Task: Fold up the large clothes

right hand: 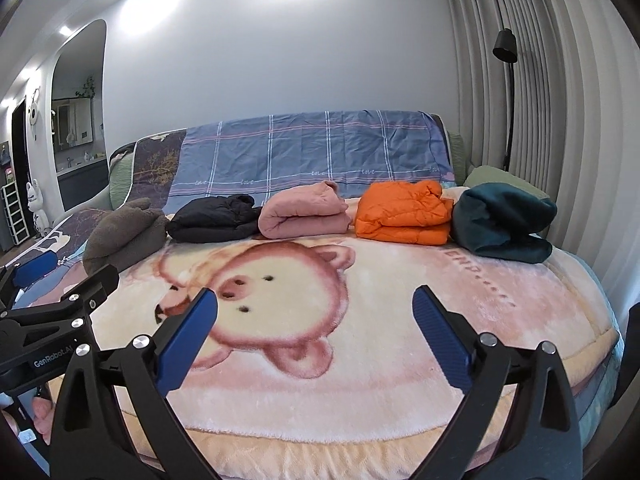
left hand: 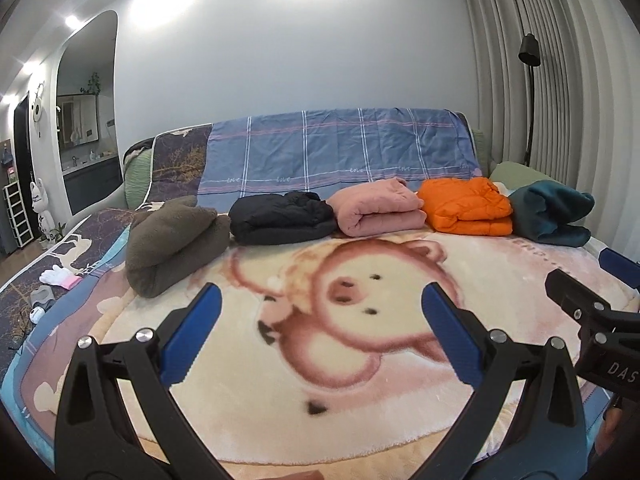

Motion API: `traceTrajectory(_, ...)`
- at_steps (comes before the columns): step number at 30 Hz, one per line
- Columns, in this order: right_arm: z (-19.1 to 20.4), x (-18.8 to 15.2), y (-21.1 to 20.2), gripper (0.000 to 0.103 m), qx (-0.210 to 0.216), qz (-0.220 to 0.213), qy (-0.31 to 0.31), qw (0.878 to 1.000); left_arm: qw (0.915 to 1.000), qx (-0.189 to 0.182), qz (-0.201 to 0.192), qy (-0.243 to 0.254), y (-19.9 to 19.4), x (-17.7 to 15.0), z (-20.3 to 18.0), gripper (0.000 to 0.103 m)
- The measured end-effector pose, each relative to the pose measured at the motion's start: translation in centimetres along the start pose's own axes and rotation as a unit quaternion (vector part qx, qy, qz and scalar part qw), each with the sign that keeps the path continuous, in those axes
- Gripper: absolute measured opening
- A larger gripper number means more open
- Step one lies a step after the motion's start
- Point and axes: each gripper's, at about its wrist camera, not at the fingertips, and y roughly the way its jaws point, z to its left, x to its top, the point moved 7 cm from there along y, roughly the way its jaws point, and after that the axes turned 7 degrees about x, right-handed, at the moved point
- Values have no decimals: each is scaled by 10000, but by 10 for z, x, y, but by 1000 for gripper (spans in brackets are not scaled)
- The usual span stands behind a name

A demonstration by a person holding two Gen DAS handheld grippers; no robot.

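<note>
Several folded garments lie in a row at the far side of the bed: a brown fleece, a black jacket, a pink one, an orange puffer and a teal one. My left gripper is open and empty above the pig-print blanket. My right gripper is open and empty above the same blanket. Each gripper shows at the other view's edge: the right one, the left one.
A blue checked sheet drapes the headboard. White gloves and small items lie on the bed's left edge. A floor lamp and curtains stand on the right. A shelf rack stands at the far left.
</note>
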Motion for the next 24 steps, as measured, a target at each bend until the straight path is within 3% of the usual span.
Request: traceTrajectory(24,4,-14,14,99,71,294,-74,9995,9994,26,346,6,17,-18,-4,101)
